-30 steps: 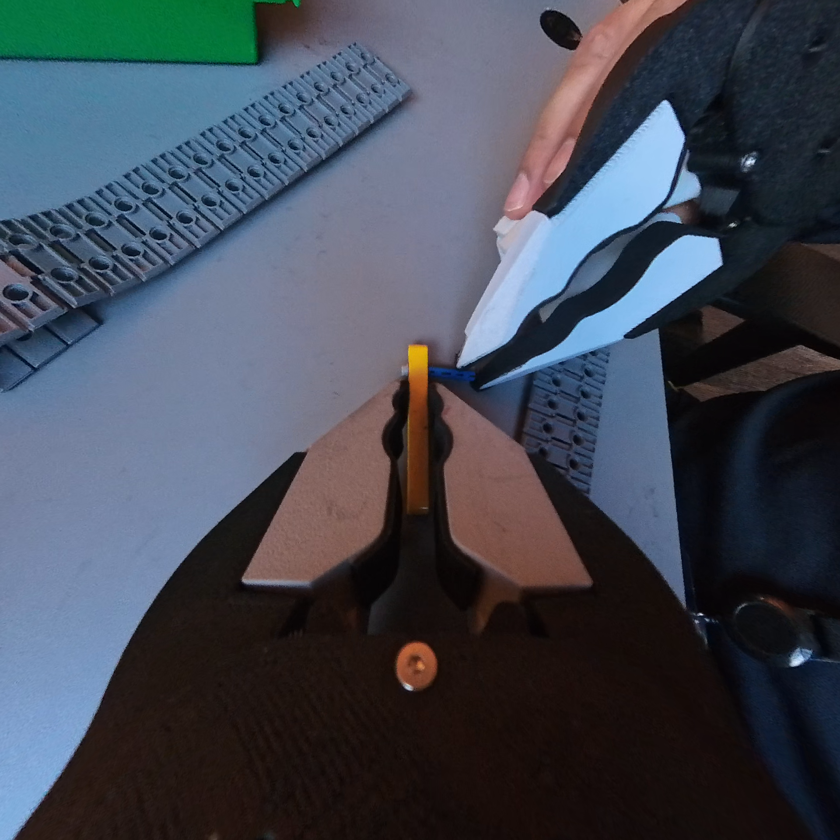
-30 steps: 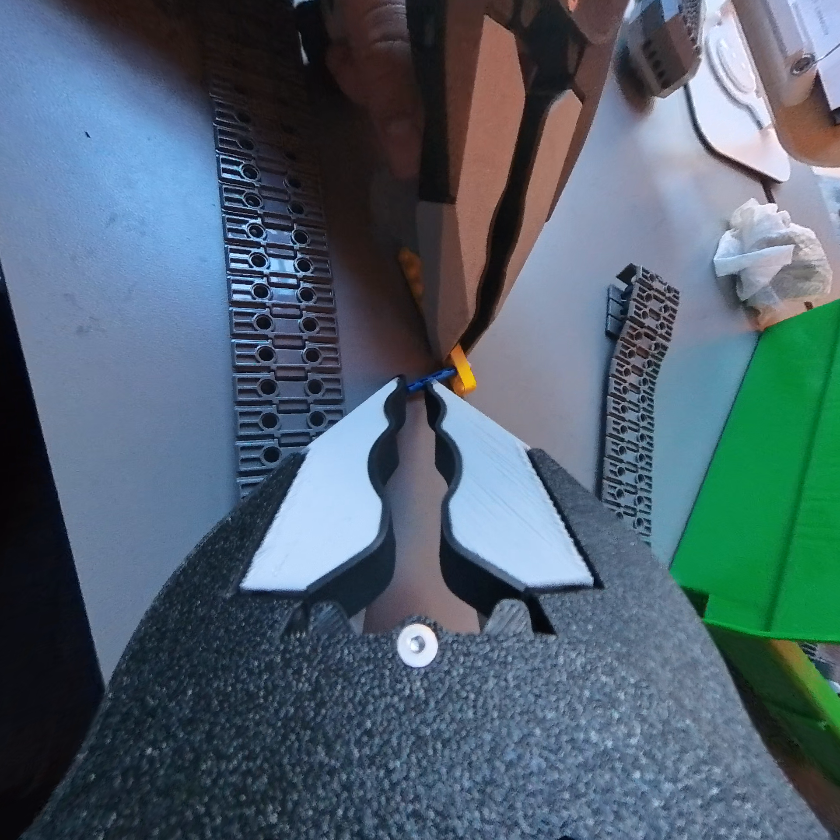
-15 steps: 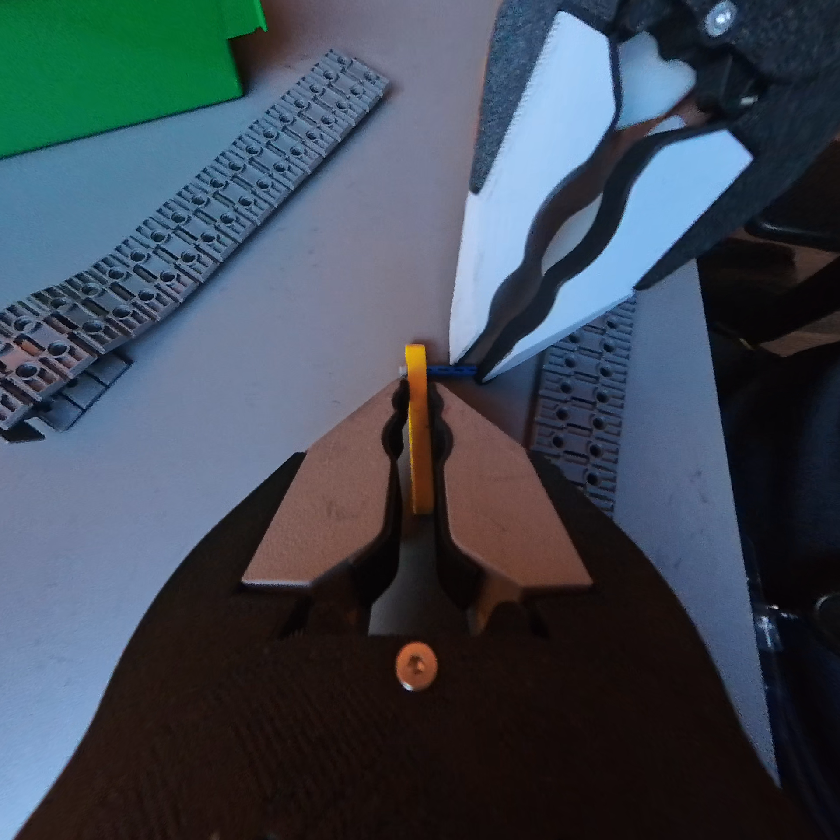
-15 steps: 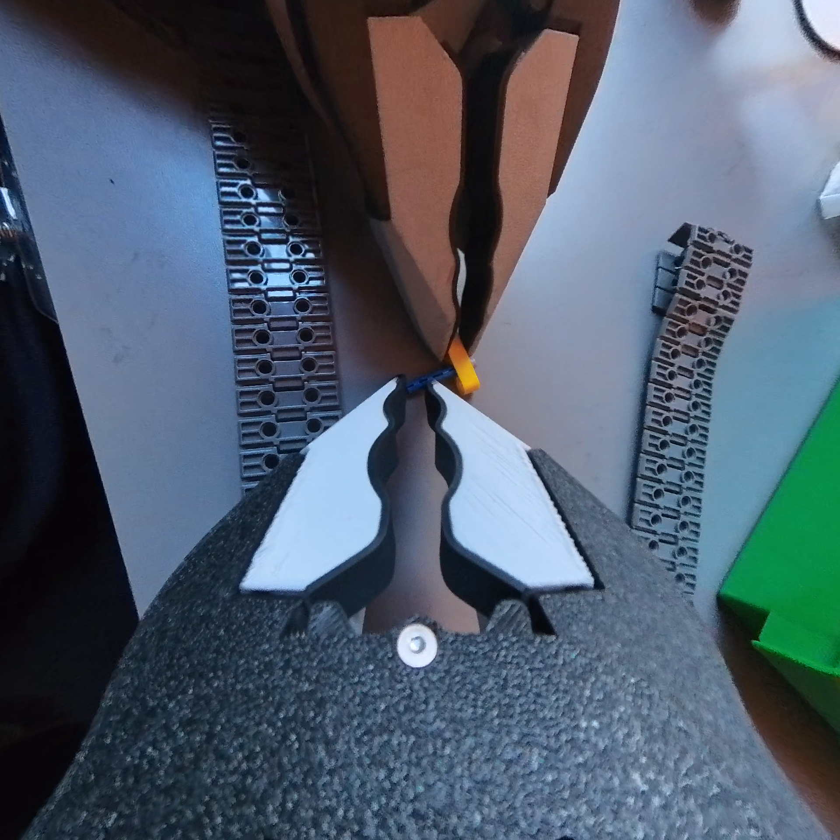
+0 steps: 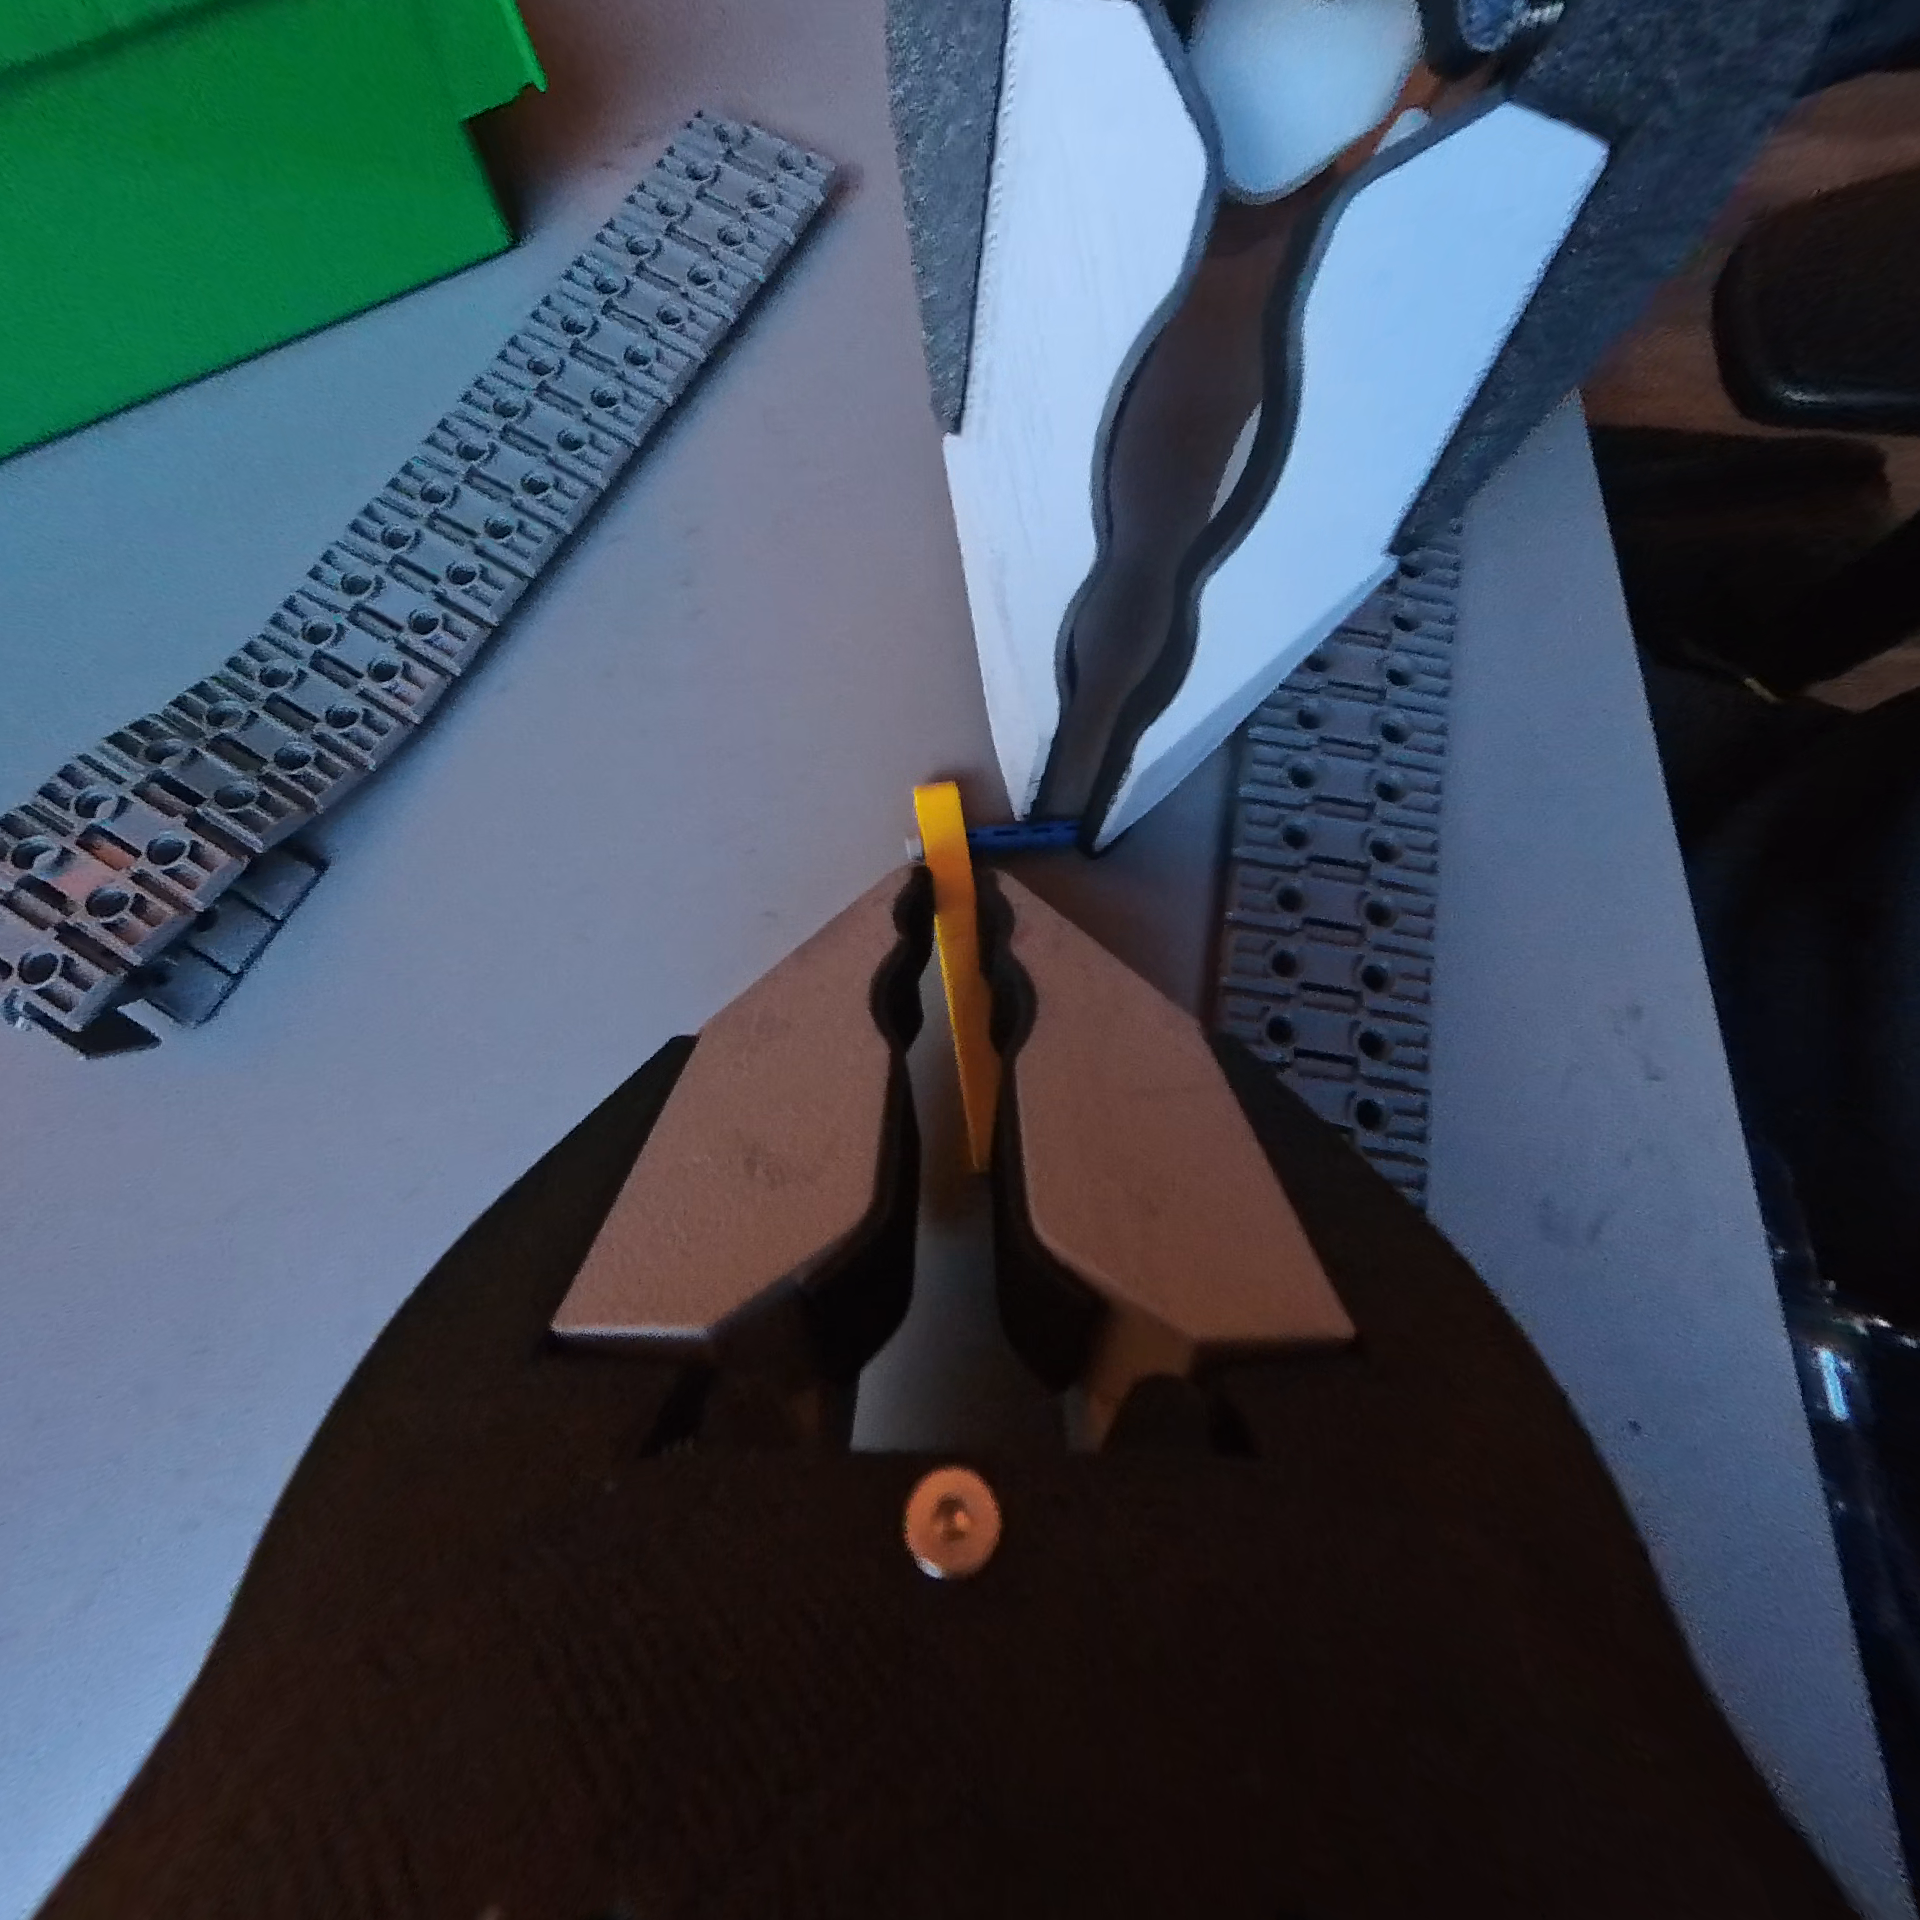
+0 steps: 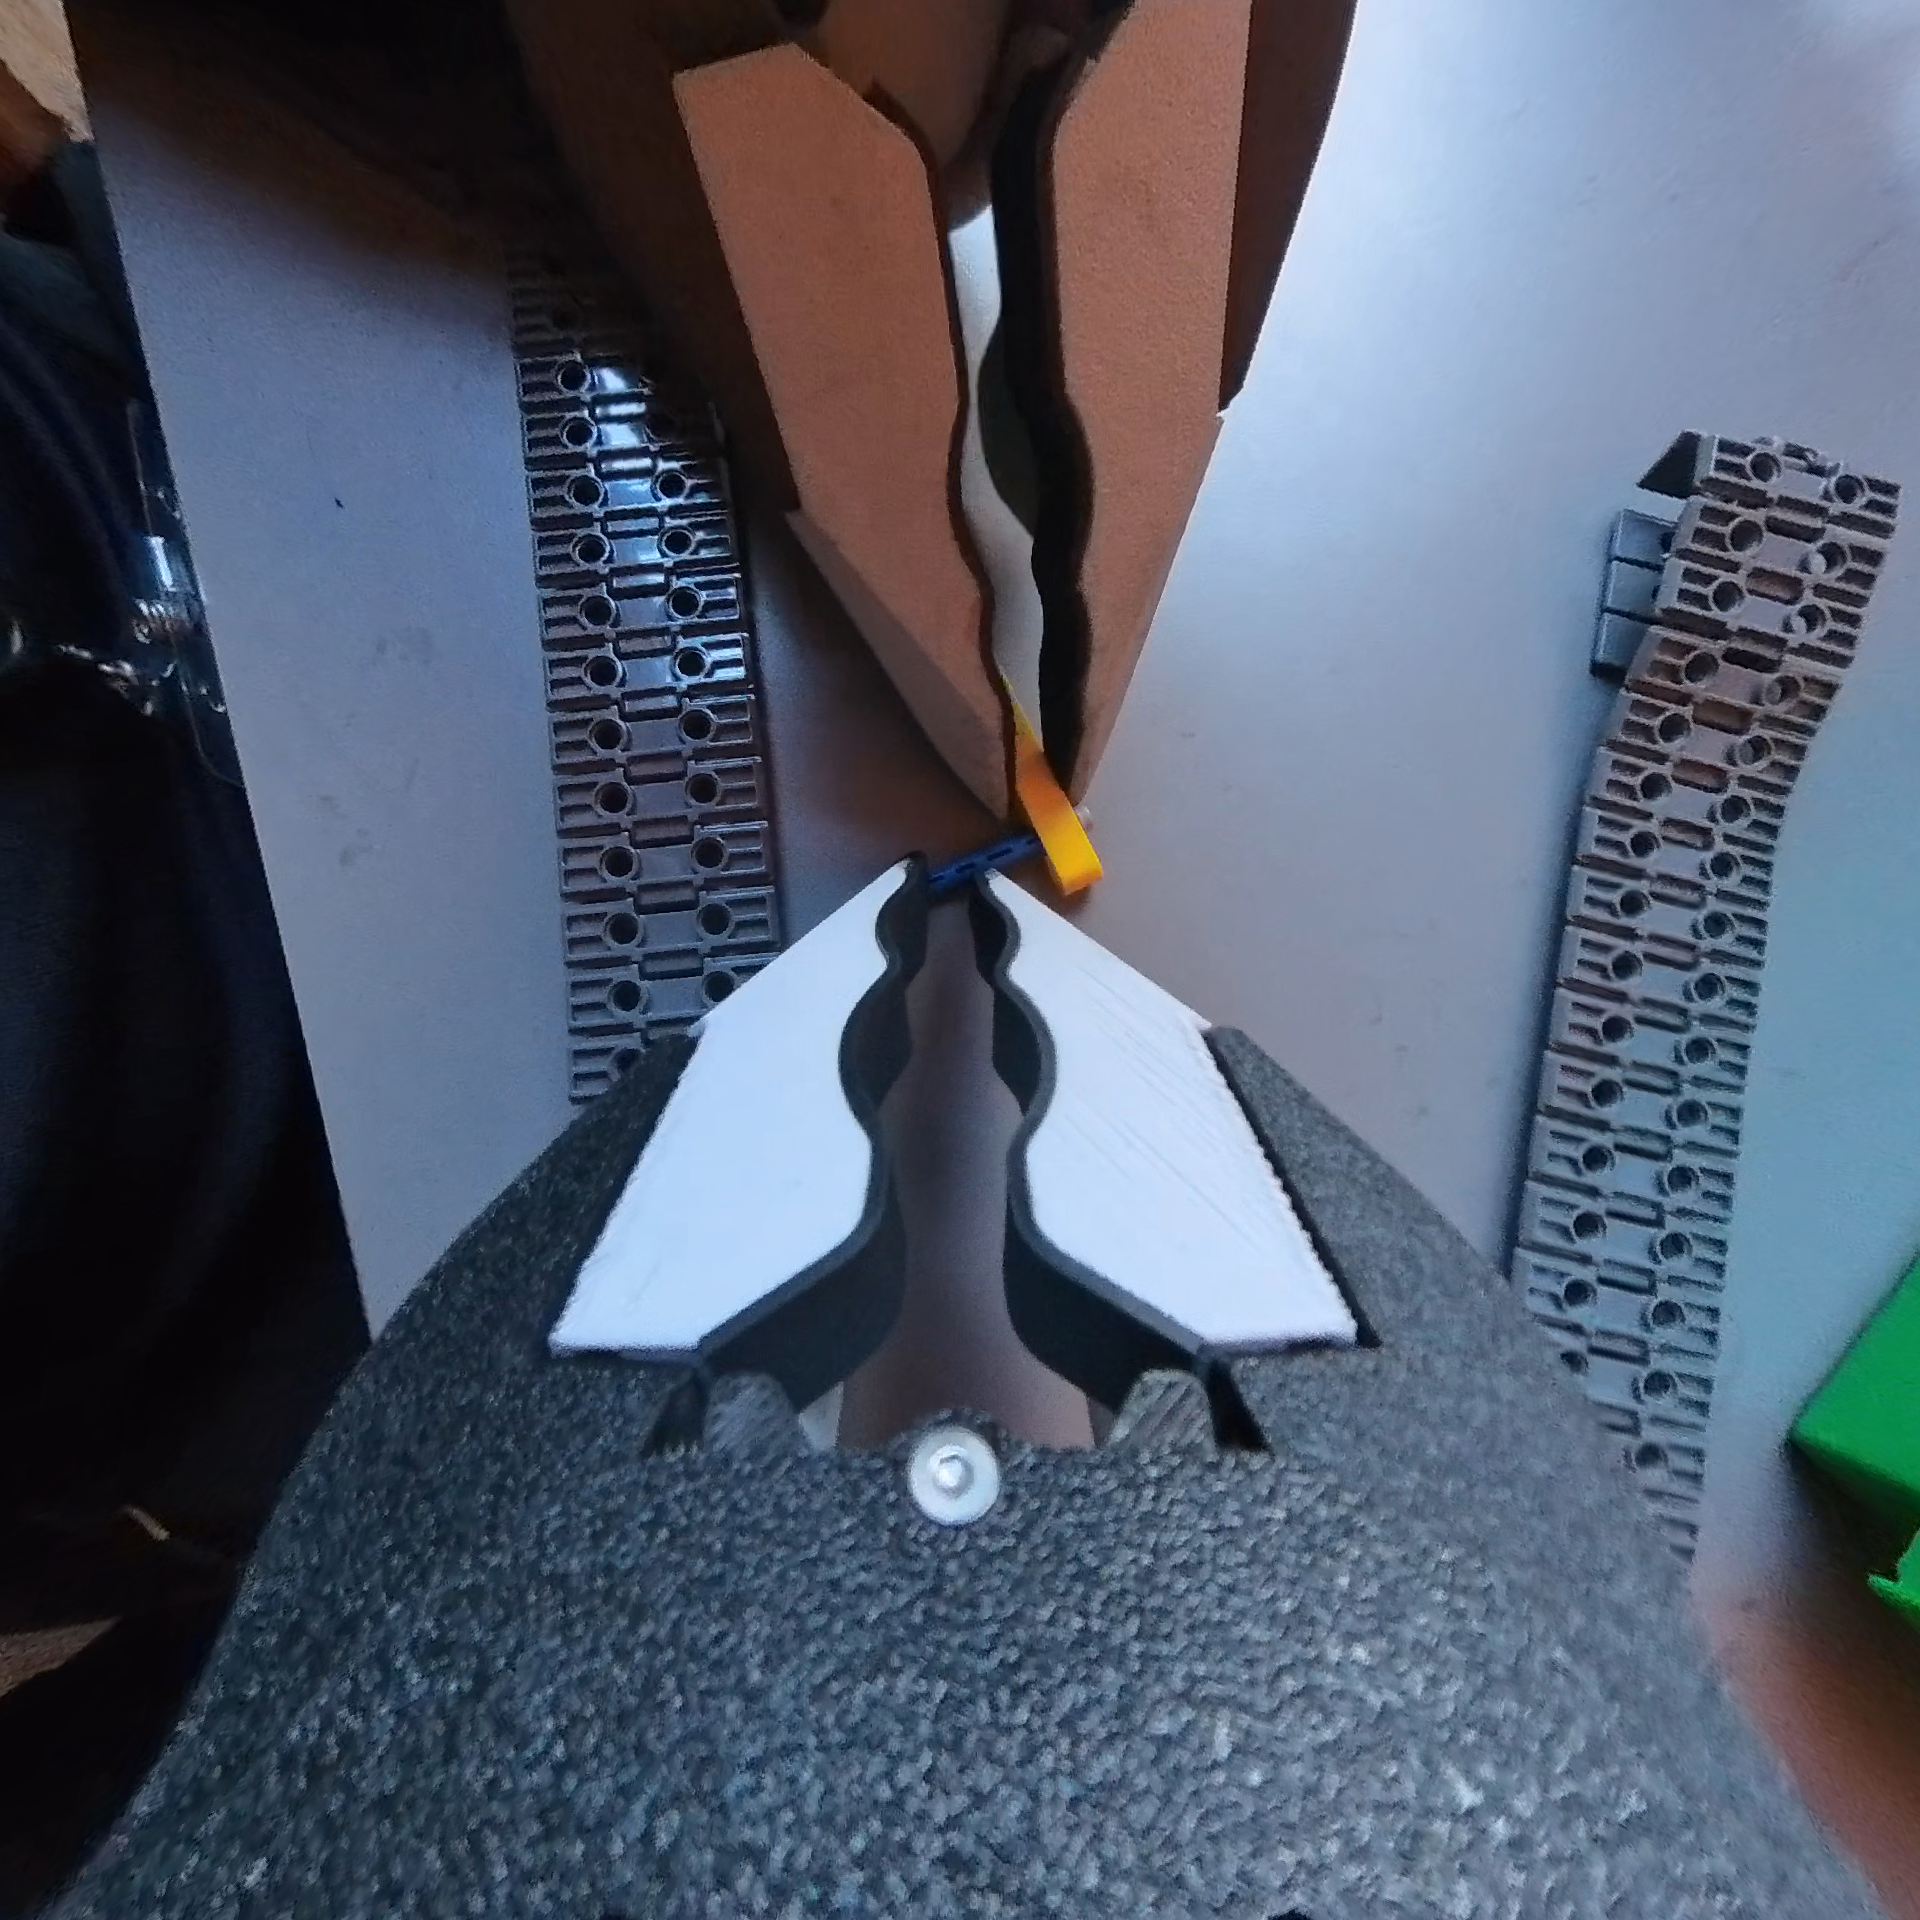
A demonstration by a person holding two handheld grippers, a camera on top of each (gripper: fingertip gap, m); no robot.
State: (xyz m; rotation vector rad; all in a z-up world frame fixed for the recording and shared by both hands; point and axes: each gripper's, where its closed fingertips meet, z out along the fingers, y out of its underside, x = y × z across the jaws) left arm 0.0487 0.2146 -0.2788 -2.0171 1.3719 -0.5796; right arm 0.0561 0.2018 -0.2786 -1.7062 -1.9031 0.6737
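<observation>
My left gripper (image 5: pixel 954 883), with tan fingers, is shut on a flat yellow beam (image 5: pixel 958 966) held on edge; its rounded tip sticks out past the fingertips. A thin blue pin (image 5: pixel 1023 834) runs sideways from the beam's tip to my right gripper (image 5: pixel 1070 831), whose white fingers come down from above. In the right wrist view my right gripper (image 6: pixel 948 878) is shut on the blue pin (image 6: pixel 982 860), which goes into the yellow beam (image 6: pixel 1060 821) held by the left gripper (image 6: pixel 1039 774) opposite. Both are just above the grey table (image 5: pixel 623 831).
A grey tread strip (image 5: pixel 436 582) lies at the left with a green box (image 5: pixel 208 177) behind it. A second tread strip (image 5: pixel 1340 904) lies at the right near the table edge. In the right wrist view the strips (image 6: pixel 644 707) (image 6: pixel 1683 935) flank the grippers. My left and right fingertips are right by each other.
The right gripper has swung from a slant to nearly upright opposite the left gripper, still joined at the pin. The hand seen beside it is now out of view. The yellow beam tilts slightly.
</observation>
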